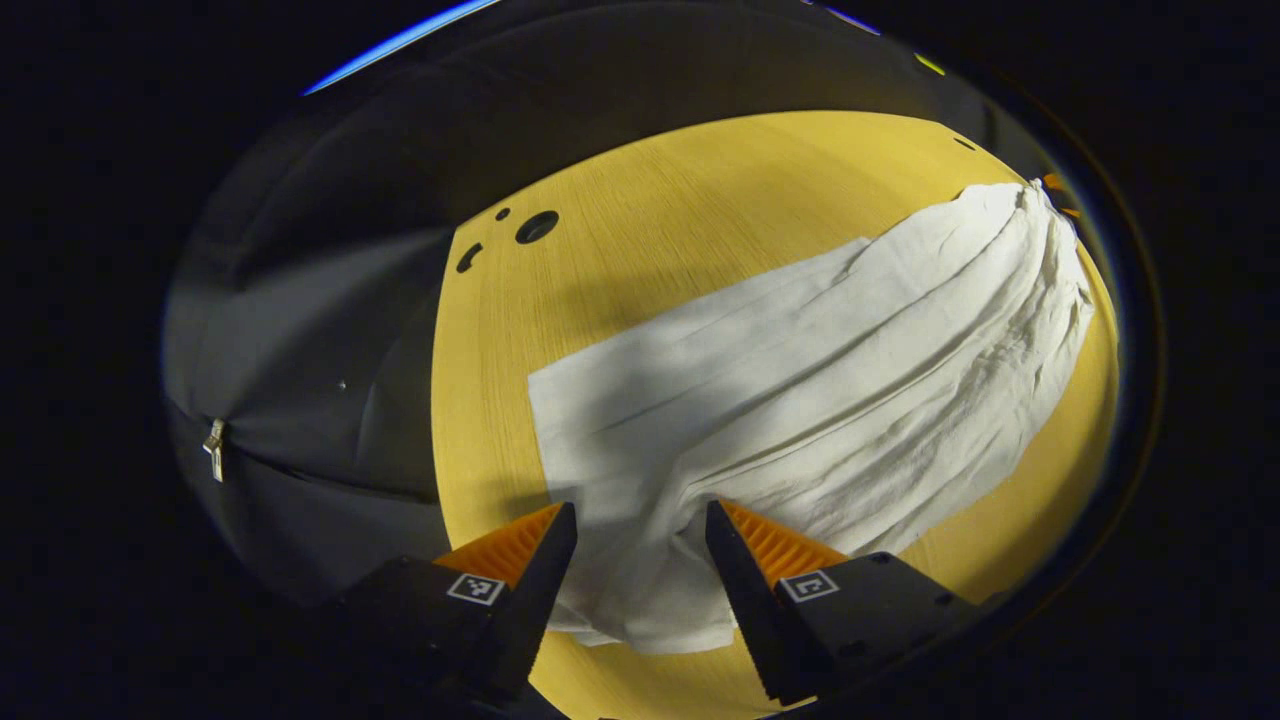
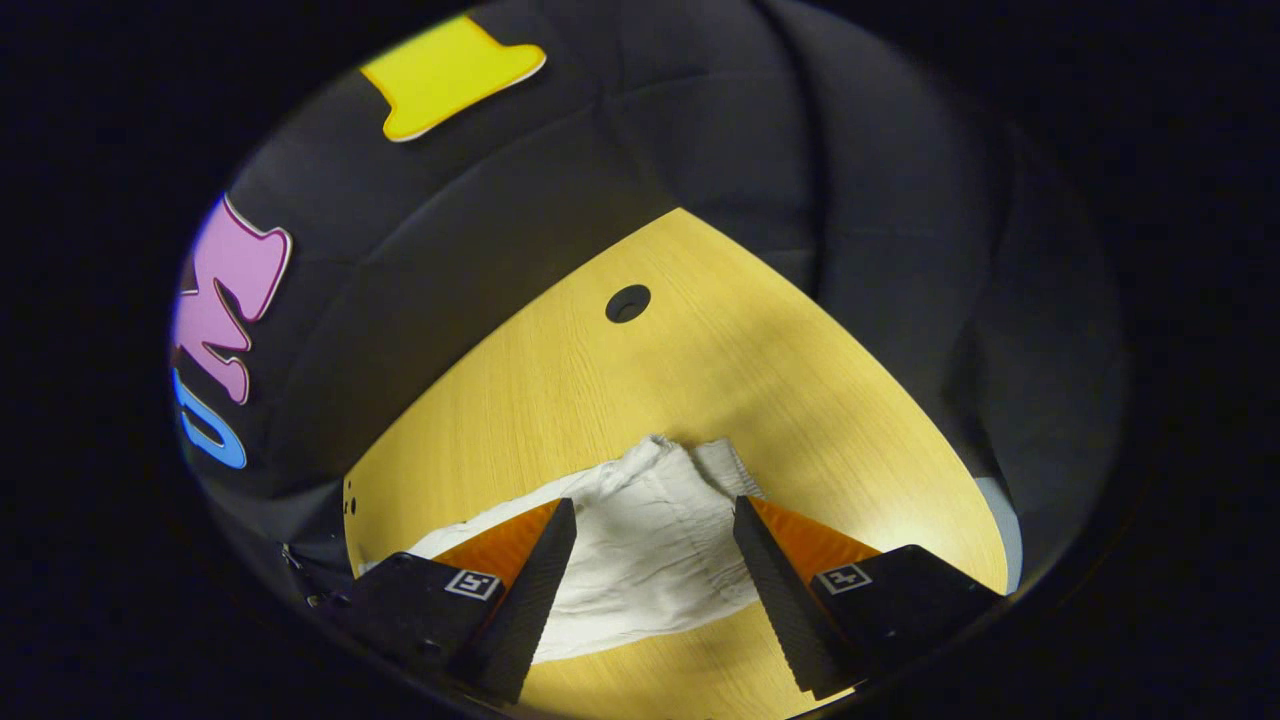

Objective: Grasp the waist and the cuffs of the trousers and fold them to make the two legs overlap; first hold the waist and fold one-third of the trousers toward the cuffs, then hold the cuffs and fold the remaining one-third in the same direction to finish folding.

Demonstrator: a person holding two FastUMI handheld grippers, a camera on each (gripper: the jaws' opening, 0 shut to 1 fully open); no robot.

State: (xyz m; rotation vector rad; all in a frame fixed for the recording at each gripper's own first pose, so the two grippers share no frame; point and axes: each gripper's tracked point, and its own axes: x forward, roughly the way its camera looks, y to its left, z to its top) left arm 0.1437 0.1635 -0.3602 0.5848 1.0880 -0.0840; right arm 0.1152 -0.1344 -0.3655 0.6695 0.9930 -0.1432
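My left gripper and my right gripper both hang with fingers spread wide, each straddling an end of the one pair of white trousers lying on the yellow wooden table without pressing the cloth. The left gripper view takes in the whole wrinkled length, while the right gripper view catches just a bunched end. Beyond, three holes pierce the tabletop before the black booth wall
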